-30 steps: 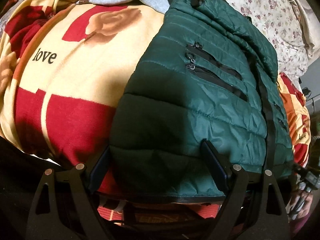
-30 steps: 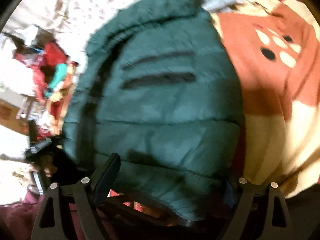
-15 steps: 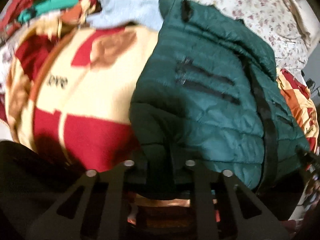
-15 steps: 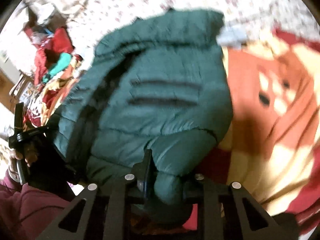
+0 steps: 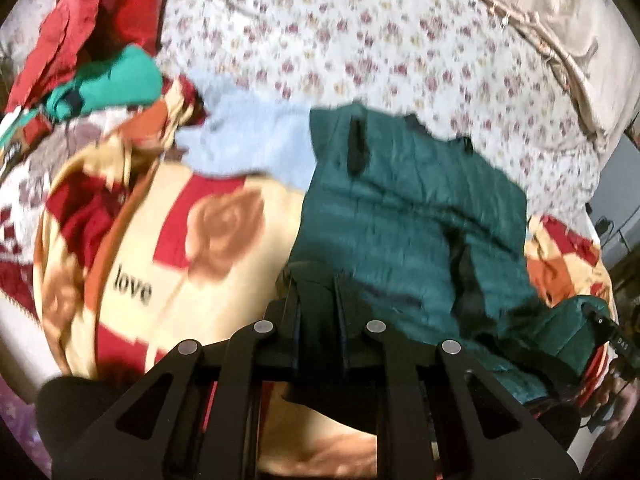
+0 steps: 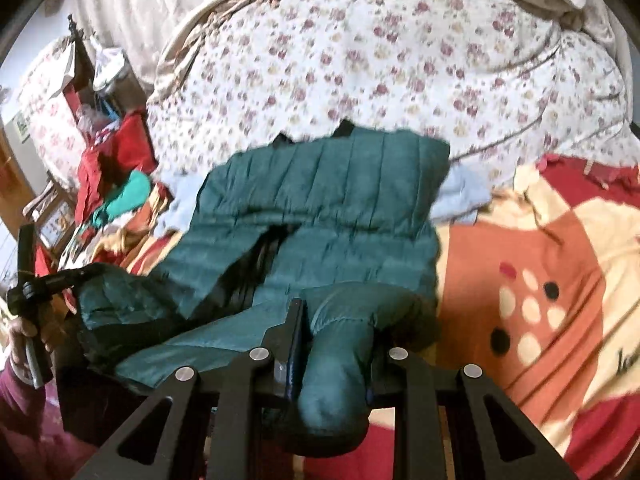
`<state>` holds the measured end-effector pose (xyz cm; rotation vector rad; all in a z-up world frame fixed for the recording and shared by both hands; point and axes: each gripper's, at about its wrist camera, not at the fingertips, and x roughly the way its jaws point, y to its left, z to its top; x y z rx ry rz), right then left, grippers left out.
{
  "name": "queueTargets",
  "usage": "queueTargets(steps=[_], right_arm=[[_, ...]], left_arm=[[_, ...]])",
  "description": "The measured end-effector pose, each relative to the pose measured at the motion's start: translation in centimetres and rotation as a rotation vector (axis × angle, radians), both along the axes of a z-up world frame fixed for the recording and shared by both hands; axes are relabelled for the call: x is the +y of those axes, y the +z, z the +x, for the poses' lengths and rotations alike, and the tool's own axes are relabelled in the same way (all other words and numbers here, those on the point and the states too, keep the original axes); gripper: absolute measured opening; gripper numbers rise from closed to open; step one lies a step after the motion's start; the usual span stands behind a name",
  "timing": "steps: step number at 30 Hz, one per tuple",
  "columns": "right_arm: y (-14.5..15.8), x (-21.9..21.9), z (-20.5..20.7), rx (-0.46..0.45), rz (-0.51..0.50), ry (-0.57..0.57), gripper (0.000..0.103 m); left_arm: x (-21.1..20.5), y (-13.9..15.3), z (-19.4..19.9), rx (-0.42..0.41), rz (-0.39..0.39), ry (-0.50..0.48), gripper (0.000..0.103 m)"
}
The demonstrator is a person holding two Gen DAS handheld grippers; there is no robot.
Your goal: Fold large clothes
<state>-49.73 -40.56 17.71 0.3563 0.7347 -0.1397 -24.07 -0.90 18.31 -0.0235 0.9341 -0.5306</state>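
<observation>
while each hand-held gripper pinches the green puffer jacket [image 6: 340,216] hem, the jacket hangs lifted over the blanket [image 5: 132,292].

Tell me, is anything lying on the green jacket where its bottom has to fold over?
Nothing visible does. Both tongs, left and right, already pinch the green jacket at its bottom edge. Its upper half lies bare on the blanket. The light blue cloth sits beside the collar, not on it.
</observation>
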Motion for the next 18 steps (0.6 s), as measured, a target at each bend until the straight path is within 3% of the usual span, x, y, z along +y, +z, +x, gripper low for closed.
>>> queueTargets(steps=[3,11,18], right_arm=[[1.1,-1.0,1.4,-0.027,-0.003,-0.016,0.022],[2.3,-4.7,6.7,-0.049,0.001,-0.076,0.022],[2.3,-8.9,12.9,-0.034,0.042,-0.139,0.022]], left_arm=[[-1.4,0.8,1.3,-0.053,0.009,-0.001,0.013],[-4.5,1.9,6.9,-0.072,-0.020,0.063,0.013],[-9.6,2.7,12.4,-0.125,0.040,0.102,0.013]])
